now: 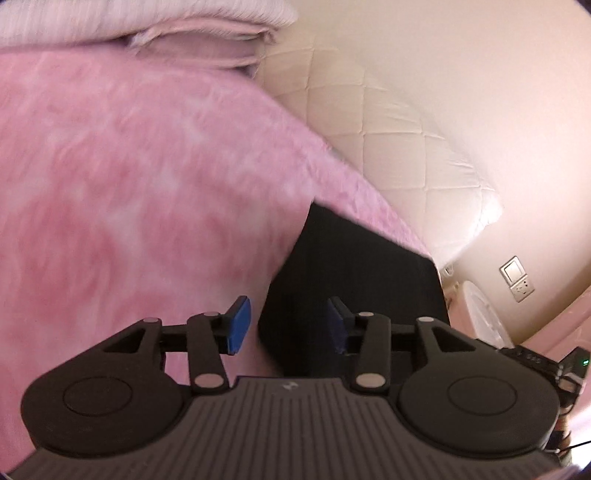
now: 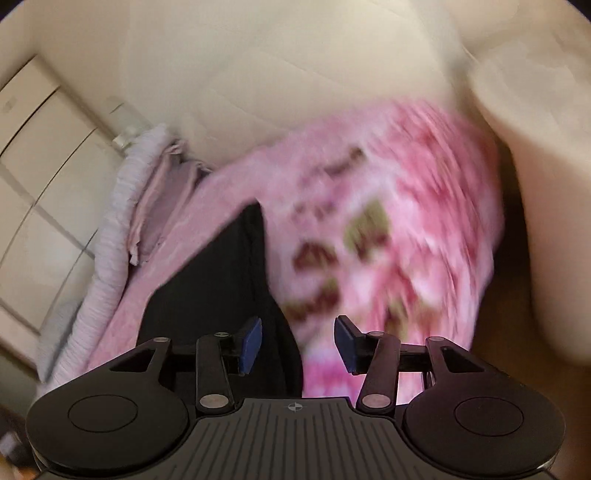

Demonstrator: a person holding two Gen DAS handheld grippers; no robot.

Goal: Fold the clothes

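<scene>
Left gripper (image 1: 284, 325): blue pads spread wide, nothing between them; poised over black garment (image 1: 354, 266), likely lined up for an edge pinch.

Right gripper (image 2: 298, 345): spread wide, empty; aimed at the seam between black garment (image 2: 207, 280) and pink patterned fabric (image 2: 388, 229).

Black garment: flat on pink fleece blanket (image 1: 129, 192), near its edge, partly overlapped by pink fabric. Fold state not discernible; views blurred.

Folded pale pink cloth (image 1: 207, 40) under white ribbed cloth (image 1: 129, 18): at blanket's far edge, possibly a finished pile.

Quilted cream mattress (image 1: 406, 110): beneath everything.
</scene>
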